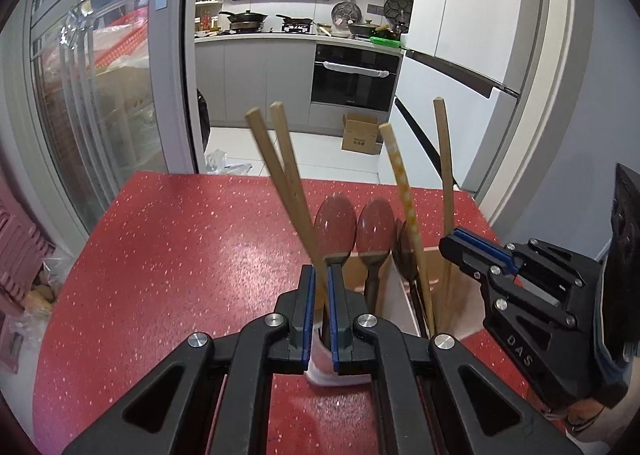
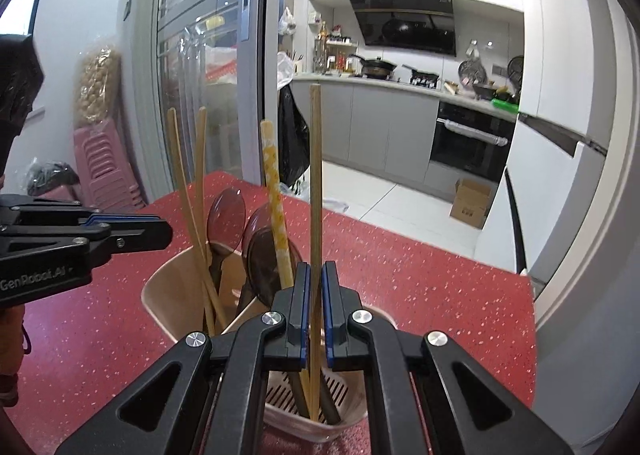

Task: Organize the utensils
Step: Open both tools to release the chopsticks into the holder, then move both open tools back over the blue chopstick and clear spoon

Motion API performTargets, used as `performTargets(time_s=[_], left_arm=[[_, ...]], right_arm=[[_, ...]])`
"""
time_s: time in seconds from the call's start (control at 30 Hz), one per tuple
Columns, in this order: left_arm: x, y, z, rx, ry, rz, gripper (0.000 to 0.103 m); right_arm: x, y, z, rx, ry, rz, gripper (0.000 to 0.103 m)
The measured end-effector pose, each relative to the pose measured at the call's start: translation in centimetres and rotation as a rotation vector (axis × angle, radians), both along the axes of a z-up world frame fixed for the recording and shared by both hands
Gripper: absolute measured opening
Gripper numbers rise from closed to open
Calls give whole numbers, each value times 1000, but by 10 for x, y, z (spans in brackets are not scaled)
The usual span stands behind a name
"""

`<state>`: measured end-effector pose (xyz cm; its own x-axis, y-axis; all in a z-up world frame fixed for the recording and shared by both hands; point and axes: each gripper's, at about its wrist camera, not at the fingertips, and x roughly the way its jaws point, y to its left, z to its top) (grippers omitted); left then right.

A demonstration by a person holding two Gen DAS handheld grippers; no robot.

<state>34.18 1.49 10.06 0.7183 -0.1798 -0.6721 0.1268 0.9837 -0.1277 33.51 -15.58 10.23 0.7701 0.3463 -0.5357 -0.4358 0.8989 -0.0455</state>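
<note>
i'm holding my left gripper (image 1: pixel 320 275) nearly shut, its blue pads pinching a pair of wooden chopsticks (image 1: pixel 280 159) that are fanning up and away in a v. my right gripper (image 2: pixel 316 279) is clamping tight on a single plain chopstick (image 2: pixel 316 175), standing upright with its lower end down in the beige utensil holder (image 2: pixel 168 295). that holder is sitting on the red speckled table (image 1: pixel 180 255); inside it are leaning two dark red spoons (image 1: pixel 352 223), a third dark spoon just beside them and a yellow-patterned chopstick (image 2: pixel 276 207). i'm reading "genrobot.ai" on the side of the left gripper in the right wrist view, and "das" on the right gripper's body (image 1: pixel 528 295) in the left wrist view. print on the cardboard box (image 1: pixel 360 133) on the kitchen floor is too small to read.
</note>
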Motion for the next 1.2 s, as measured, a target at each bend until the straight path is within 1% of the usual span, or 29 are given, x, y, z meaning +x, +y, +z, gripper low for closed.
performTargets(time_s=[0.2,0.3,0.37,0.5,0.57,0.63,0.7,0.77,0.87,0.97,1.1,1.2], left_arm=[[-24,8,-5,-15,22,23,34],[-34,11,-9,-28,33,33,34],[-42,11,-11,-19,43,40,34],[-58,9,-14,0,51,43,34],[-66,8,-15,0,58,41,34],[-74,6,-16,2,65,44,34],[-82,6,-17,8,68,51,34],[-90,5,-20,24,77,61,34],[-101,5,-26,33,95,67,34],[-112,7,-31,29,116,73,34],[-131,6,-39,21,135,73,34],[-147,6,-45,28,144,76,34]], right_arm=[[-4,-2,0,7,21,-8,8],[-7,-2,6,13,27,-14,14],[-11,-4,10,22,25,-20,20],[-23,-11,19,47,43,-27,24],[-32,-14,20,60,62,-28,33],[-40,-15,19,70,79,-30,37],[-49,-18,16,73,101,-45,38],[-60,-22,13,90,134,-53,42],[-76,-28,6,106,182,-72,45],[-90,-35,-2,149,235,-82,48],[-108,-42,-17,189,318,-104,49],[-121,-44,-28,183,363,-124,49]])
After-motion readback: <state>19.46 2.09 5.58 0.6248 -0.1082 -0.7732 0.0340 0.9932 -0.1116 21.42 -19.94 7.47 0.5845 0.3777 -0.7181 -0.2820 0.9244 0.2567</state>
